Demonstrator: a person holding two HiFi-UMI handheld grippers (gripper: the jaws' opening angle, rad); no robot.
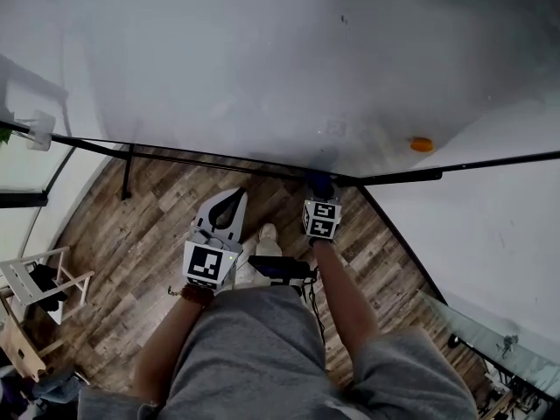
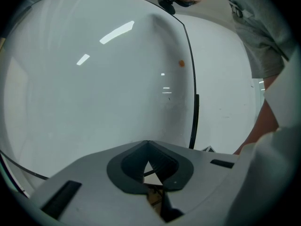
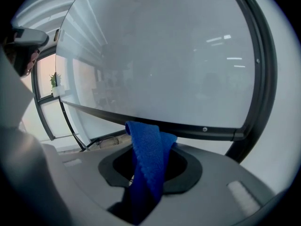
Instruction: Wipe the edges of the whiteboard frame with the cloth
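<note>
The whiteboard (image 1: 262,59) fills the upper part of the head view, and its black frame (image 1: 219,161) runs along the bottom edge. My right gripper (image 1: 320,191) is shut on a blue cloth (image 1: 318,180), which it holds against the bottom frame near the right corner. The right gripper view shows the cloth (image 3: 146,154) sticking up from the right gripper (image 3: 149,160), just under the frame's bottom bar (image 3: 188,128). My left gripper (image 1: 233,201) hangs lower left of it, off the board, shut and empty. Its tips meet in the left gripper (image 2: 148,146) view, facing the board.
An orange magnet (image 1: 422,144) sticks to the board at the right. Below lies a wooden floor (image 1: 140,234) with the board's stand leg (image 1: 128,173). A white rack (image 1: 35,278) stands at the left, a glass surface (image 1: 490,339) at lower right.
</note>
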